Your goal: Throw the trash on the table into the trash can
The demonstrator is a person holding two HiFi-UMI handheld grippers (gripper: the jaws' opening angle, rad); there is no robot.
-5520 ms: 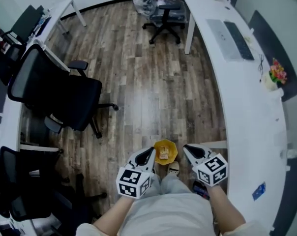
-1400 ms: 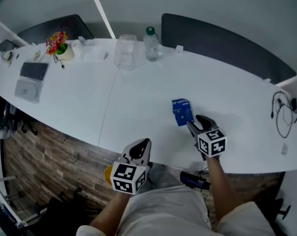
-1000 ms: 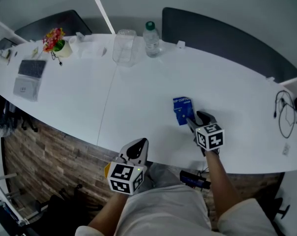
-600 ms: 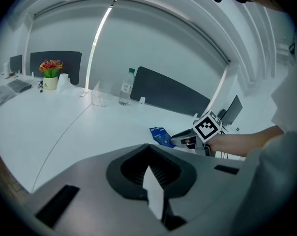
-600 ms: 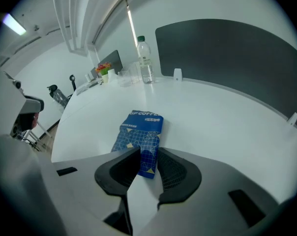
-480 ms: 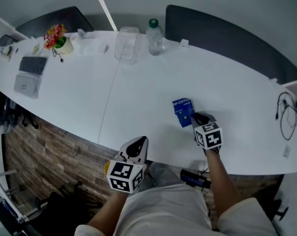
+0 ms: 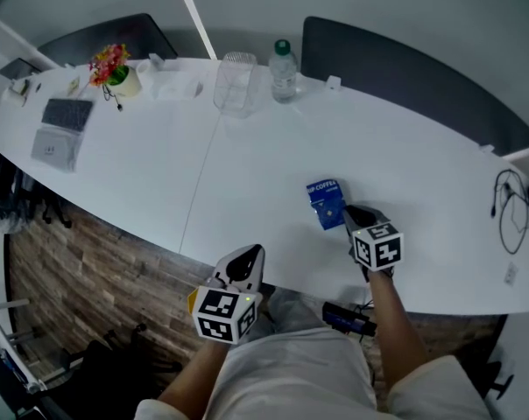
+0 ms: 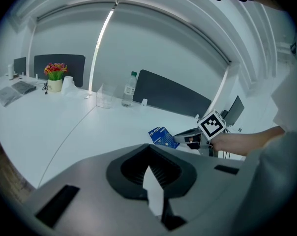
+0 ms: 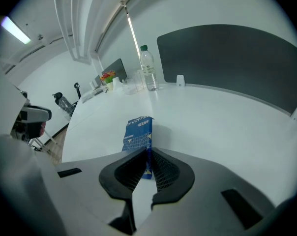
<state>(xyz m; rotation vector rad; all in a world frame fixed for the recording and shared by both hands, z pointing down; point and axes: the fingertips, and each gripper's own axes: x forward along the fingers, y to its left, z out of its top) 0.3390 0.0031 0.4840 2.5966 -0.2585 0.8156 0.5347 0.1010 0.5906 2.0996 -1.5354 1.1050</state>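
Note:
A blue coffee packet (image 7: 326, 203) lies flat on the white table (image 7: 247, 164), near its front edge. My right gripper (image 7: 352, 220) reaches in from the packet's near end. Its jaws are closing, and the packet's near edge (image 9: 138, 134) is pinched between them in the right gripper view (image 9: 147, 154). My left gripper (image 7: 250, 256) hangs off the table's front edge over the person's lap, shut with nothing in it (image 8: 149, 149). The left gripper view shows the packet (image 8: 162, 136) and the right gripper (image 8: 188, 136) beyond it. No trash can is in view.
At the table's far side stand a water bottle (image 7: 283, 59), a clear plastic cup (image 7: 235, 81) and a small flower pot (image 7: 116, 70). A grey device (image 7: 61, 129) lies at the left end. Cables (image 7: 510, 208) trail at the right. Dark partitions (image 7: 405, 68) back the table.
Earlier I faced the floor and a yellow bin; now I face the table. Over the last second the right gripper moved onto the packet's near end and its jaws came together on it.

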